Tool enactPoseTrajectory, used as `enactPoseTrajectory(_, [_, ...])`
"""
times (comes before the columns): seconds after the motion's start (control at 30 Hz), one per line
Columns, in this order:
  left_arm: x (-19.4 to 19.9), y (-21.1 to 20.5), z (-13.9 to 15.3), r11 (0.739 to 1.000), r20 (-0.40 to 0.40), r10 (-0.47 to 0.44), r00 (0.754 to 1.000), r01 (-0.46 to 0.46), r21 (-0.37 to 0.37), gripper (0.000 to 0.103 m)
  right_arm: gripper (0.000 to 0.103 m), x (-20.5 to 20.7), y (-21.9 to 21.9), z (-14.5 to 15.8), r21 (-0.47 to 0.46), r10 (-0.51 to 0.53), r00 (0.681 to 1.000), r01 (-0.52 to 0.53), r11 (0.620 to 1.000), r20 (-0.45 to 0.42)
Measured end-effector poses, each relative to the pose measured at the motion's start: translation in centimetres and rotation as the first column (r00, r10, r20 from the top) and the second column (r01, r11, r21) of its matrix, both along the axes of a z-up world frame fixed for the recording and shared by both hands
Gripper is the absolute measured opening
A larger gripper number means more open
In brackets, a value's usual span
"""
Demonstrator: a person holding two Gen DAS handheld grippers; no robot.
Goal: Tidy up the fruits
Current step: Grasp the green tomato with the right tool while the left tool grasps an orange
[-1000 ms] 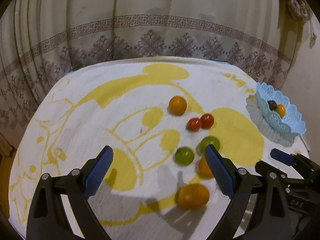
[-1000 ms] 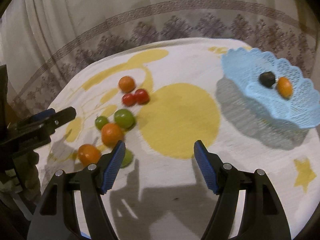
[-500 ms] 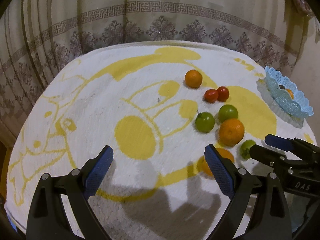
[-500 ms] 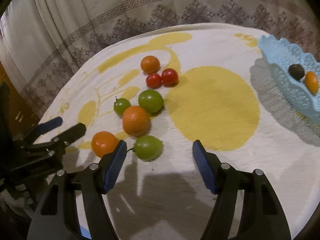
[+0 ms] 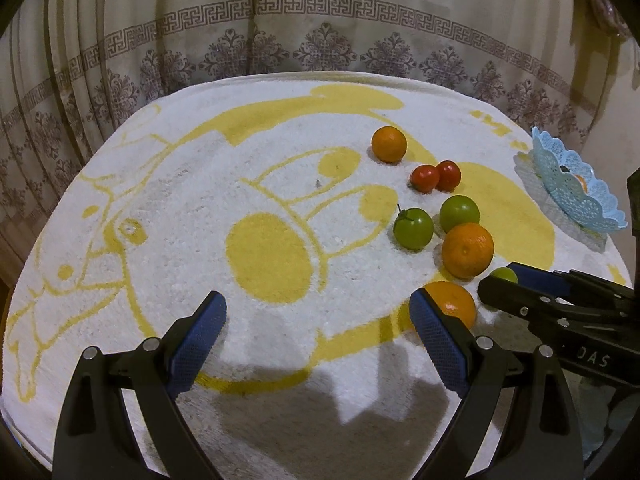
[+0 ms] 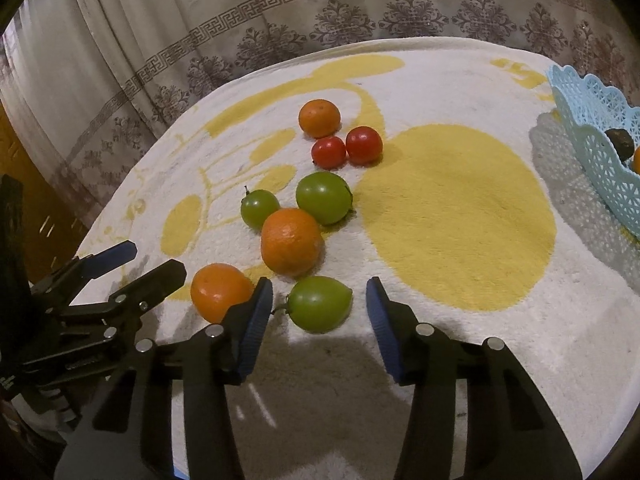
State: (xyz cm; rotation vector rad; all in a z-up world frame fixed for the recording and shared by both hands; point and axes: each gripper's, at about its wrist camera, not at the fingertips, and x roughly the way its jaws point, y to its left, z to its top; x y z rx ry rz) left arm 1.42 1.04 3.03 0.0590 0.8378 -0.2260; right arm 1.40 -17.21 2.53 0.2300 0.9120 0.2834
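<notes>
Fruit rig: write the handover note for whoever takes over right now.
Right gripper: jaws open, on either side of the nearest green fruit, not shut on it.
Left gripper: jaws open, holding nothing, over the towel.
Done: a dark fruit and an orange one lie in the blue basket.
Left on the towel: three oranges, two red tomatoes, three green fruits including the nearest.
Next, probably: shut on the green fruit and carry it to the basket.

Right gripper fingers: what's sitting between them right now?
In the right wrist view, the nearest green fruit lies on the towel between the open right gripper fingers, nearer the left one; neither visibly touches it.
</notes>
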Motion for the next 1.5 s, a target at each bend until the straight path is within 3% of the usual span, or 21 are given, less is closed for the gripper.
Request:
enactPoseTrajectory(0.07, [0.0, -0.1, -0.1, 1.0, -0.004, -0.001, 1.0, 0.001, -0.001, 0.092, 0.041, -0.1, 0.3, 0.0, 0.005, 0.019, 1.0, -0.019, 1.0, 0.0])
enactPoseTrajectory(0.27, [-0.3, -0.3, 0.0, 1.0, -0.003, -0.005, 1.0, 0.005, -0.011, 0.092, 0.04, -0.4, 0.7, 0.2, -0.025, 0.024, 0.999, -0.023, 0.999, 0.023])
enactPoseTrajectory(0.7, [-1.2, -3.2, 0.1, 0.997, -0.002, -0.076, 0.997, 0.076, -0.016, 0.092, 0.04, -0.9, -3.5, 1.0, -0.057, -0.105, 0.992, 0.109, 0.992, 0.07])
enactPoseTrajectory(1.03, [-0.4, -5.2, -1.2, 0.996, -0.024, -0.086, 0.996, 0.086, 0.014, 0.092, 0.04, -1.0, -3.6, 1.0, -0.056, -0.105, 0.991, 0.11, 0.992, 0.079])
enactPoseTrajectory(1.23, [-0.2, -5.2, -1.8, 0.995, -0.053, -0.098, 0.994, 0.099, 0.003, 0.075, 0.04, -1.1, -3.5, 0.9, -0.055, -0.104, 0.992, 0.108, 0.993, 0.073])
enactPoseTrajectory(1.43, [-0.9, -6.1, -1.5, 0.988, -0.048, -0.154, 0.987, 0.153, -0.023, 0.043, 0.041, -1.1, -3.5, 1.0, -0.055, -0.105, 0.992, 0.109, 0.992, 0.075])
enactPoseTrajectory(1.5, [-1.0, -6.3, -1.4, 0.988, -0.044, -0.155, 0.987, 0.155, -0.015, 0.043, 0.041, -1.1, -3.5, 1.0, -0.053, -0.106, 0.991, 0.111, 0.992, 0.077])
